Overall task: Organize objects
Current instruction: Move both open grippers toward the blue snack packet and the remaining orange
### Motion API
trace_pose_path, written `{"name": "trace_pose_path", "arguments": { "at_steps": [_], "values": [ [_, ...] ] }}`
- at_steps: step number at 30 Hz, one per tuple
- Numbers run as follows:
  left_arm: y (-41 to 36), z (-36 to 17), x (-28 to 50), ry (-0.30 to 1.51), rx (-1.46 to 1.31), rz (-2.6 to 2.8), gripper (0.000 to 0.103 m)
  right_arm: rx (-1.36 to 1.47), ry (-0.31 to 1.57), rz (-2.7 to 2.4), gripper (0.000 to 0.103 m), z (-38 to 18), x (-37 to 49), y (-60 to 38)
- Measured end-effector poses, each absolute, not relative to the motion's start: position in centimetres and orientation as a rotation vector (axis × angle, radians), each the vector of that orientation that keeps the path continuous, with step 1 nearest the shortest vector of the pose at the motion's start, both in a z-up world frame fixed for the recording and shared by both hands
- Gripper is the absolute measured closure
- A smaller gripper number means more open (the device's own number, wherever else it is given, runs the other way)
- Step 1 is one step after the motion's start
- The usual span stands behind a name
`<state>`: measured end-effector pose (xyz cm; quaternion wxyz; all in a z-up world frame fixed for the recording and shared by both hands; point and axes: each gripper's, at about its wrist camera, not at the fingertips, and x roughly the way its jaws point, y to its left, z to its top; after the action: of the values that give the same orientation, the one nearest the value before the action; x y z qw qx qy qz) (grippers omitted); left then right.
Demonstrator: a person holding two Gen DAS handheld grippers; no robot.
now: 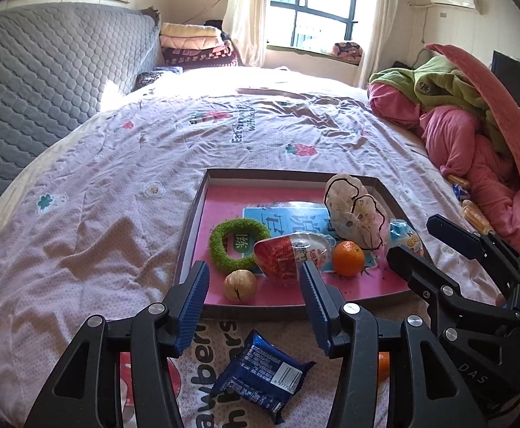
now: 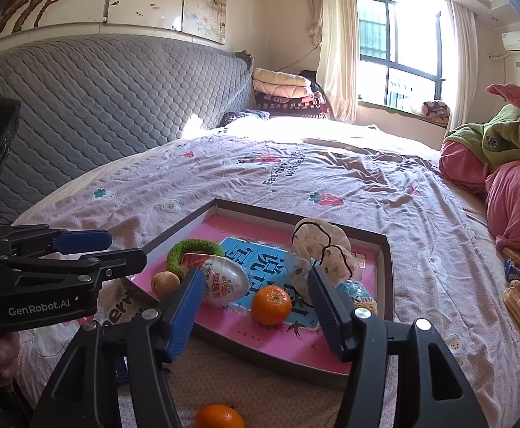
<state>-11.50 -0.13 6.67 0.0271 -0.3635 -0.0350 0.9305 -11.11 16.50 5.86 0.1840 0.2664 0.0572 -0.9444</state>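
Looking along the left gripper (image 1: 254, 281), I see its blue pads spread apart with nothing between them, hanging above the near edge of the shallow tray (image 1: 192, 214) on the bed sheet (image 1: 117, 164). Inside the tray lie a green ring (image 1: 236, 248), a walnut-like nut (image 1: 239, 285), a red-and-white egg-shaped toy (image 1: 288, 255), an orange (image 1: 348, 258) and a crumpled pale bag (image 1: 352, 207). Just below the gripper, outside the tray, a blue snack packet (image 1: 263, 378) lies on the sheet. The right gripper shows at the right of this view, likewise empty.

From the right gripper (image 2: 254, 306), the jaws also stand open and hold nothing; they frame the tray's near side, with the egg toy and orange beyond them. A second orange (image 2: 219, 417) sits on the sheet in front of the tray, near the bottom of the picture. More small wrapped snacks (image 2: 515, 294) lie far off to the right by the pink blanket.

I'd judge both hands are between pickups: several things are in the tray and some remain outside. Next, each gripper would need to drop onto its loose item, the packet for the left and the orange for the right, and close gently.
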Motion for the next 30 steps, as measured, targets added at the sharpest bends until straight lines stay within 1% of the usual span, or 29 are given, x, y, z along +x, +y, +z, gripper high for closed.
{"name": "trace_pose_path", "arguments": {
  "at_steps": [2, 8, 12, 18, 23, 27, 30],
  "values": [
    [0.1, 6.9, -11.3, -0.1, -1.126, 2.88, 0.042, 0.737, 0.15, -2.668, 0.041, 6.3, -10.9, 16.8],
    [0.5, 7.8, -10.3, -0.09, -1.111, 2.899, 0.04, 0.697, 0.111, -2.687, 0.036, 7.4, -10.0, 17.6],
    [0.6, 8.2, -9.5, -0.071, -1.108, 2.903, 0.038, 0.684, 0.085, -2.695, 0.035, 8.0, -9.1, 18.0],
    [0.1, 8.2, -8.1, -0.058, -1.123, 2.907, 0.038, 0.691, 0.09, -2.694, 0.033, 7.9, -7.5, 18.0],
    [-0.1, 7.4, -7.4, -0.047, -1.153, 2.891, 0.038, 0.752, 0.104, -2.682, 0.033, 6.7, -6.6, 18.0],
    [0.0, 5.7, -7.1, -0.045, -1.203, 2.844, 0.038, 0.817, 0.121, -2.669, 0.033, 5.4, -5.9, 17.9],
    [0.4, 4.3, -6.8, -0.009, -1.23, 2.819, 0.038, 0.863, 0.13, -2.656, 0.033, 4.5, -5.6, 17.9]
  ]
}}
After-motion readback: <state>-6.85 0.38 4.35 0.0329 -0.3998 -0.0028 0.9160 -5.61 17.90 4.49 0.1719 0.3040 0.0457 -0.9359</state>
